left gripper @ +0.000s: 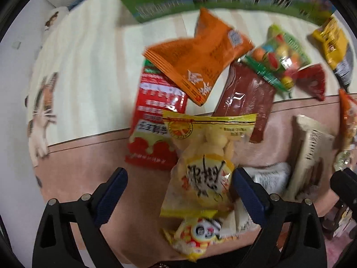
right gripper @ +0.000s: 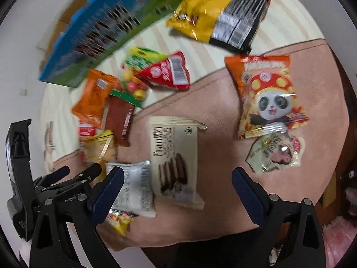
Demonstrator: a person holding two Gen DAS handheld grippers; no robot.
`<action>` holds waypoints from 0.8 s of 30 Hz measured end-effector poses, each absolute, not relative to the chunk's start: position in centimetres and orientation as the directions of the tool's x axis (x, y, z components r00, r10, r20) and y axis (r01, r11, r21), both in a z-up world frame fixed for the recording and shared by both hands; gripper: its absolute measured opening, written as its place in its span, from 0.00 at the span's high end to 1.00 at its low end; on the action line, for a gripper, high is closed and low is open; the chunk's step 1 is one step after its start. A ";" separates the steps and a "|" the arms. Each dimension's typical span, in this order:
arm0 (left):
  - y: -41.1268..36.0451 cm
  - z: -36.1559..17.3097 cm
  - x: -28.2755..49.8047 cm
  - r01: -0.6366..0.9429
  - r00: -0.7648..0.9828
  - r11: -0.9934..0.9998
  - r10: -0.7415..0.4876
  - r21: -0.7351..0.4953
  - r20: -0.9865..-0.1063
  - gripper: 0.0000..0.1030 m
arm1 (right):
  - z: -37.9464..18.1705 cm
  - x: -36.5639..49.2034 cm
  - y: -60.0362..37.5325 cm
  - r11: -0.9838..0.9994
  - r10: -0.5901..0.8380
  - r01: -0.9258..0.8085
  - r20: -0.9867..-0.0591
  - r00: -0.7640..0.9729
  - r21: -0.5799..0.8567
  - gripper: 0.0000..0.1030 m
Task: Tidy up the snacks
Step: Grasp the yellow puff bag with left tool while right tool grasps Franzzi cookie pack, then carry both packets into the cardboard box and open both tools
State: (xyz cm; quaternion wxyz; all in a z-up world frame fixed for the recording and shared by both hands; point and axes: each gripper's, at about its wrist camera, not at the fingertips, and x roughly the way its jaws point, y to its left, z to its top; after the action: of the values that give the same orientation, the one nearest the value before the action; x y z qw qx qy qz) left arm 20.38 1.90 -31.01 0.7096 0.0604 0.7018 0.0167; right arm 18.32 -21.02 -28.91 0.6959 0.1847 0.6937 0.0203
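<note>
Ideally, both wide-spread fingers are straddling cleanly: left gripper [left gripper: 180,193] centring over the yellow snack bag [left gripper: 202,169], right gripper [right gripper: 177,189] over the cream wafer pack [right gripper: 176,156] at twelve o'clock.

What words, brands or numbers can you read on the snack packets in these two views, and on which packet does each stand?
"Franzzi": cream wafer packet.
Large black brush characters: yellow packet, too blurred to read.
White characters: red packet, blurred.
Barcodes: red triangular packet, yellow-and-black bag, digits too small.
</note>
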 end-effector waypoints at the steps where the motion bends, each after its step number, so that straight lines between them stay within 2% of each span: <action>1: 1.9 -31.7 20.7 0.067 0.002 0.993 0.099 0.099 -0.995 0.07 | -29.5 18.6 -20.8 0.930 0.284 0.233 -0.958 0.028 0.283 0.08; 3: 1.8 -32.3 21.0 0.057 0.003 0.994 0.088 0.088 -0.996 0.20 | -31.3 19.5 -20.0 0.923 0.297 0.254 -0.955 0.004 0.288 0.14; 5: 1.9 -32.7 21.1 0.033 0.001 0.999 0.042 0.043 -0.999 0.45 | -32.7 20.0 -19.4 0.916 0.308 0.274 -0.951 -0.015 0.292 0.20; 6: 2.0 -32.7 21.0 0.021 0.005 0.999 0.033 0.033 -0.999 0.49 | -33.5 20.3 -18.9 0.916 0.306 0.279 -0.952 -0.025 0.287 0.29; 9: 1.9 -32.9 21.0 -0.002 0.020 0.999 0.039 0.039 -0.999 0.50 | -34.1 20.5 -17.6 0.941 0.232 0.258 -0.972 -0.028 0.217 0.43; 11: 2.1 -32.9 20.6 -0.016 0.020 1.000 0.025 0.025 -0.999 0.60 | -34.1 20.4 -17.0 0.947 0.215 0.248 -0.977 -0.013 0.205 0.44; 17: 4.0 -30.9 19.6 -0.063 0.052 0.998 -0.007 -0.010 -0.999 0.62 | -32.2 20.0 -15.9 0.956 0.208 0.204 -0.978 0.027 0.209 0.44; 24: 8.5 -24.3 18.5 -0.162 0.108 0.982 -0.079 -0.095 -0.991 0.63 | -26.9 20.8 -14.9 0.942 0.313 0.099 -0.946 0.082 0.320 0.44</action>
State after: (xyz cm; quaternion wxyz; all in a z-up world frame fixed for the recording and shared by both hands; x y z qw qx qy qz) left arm 18.49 8.46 -24.32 0.7389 -0.0899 0.6671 0.0281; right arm 20.81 -14.89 -26.95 0.7196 0.1530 0.6732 0.0744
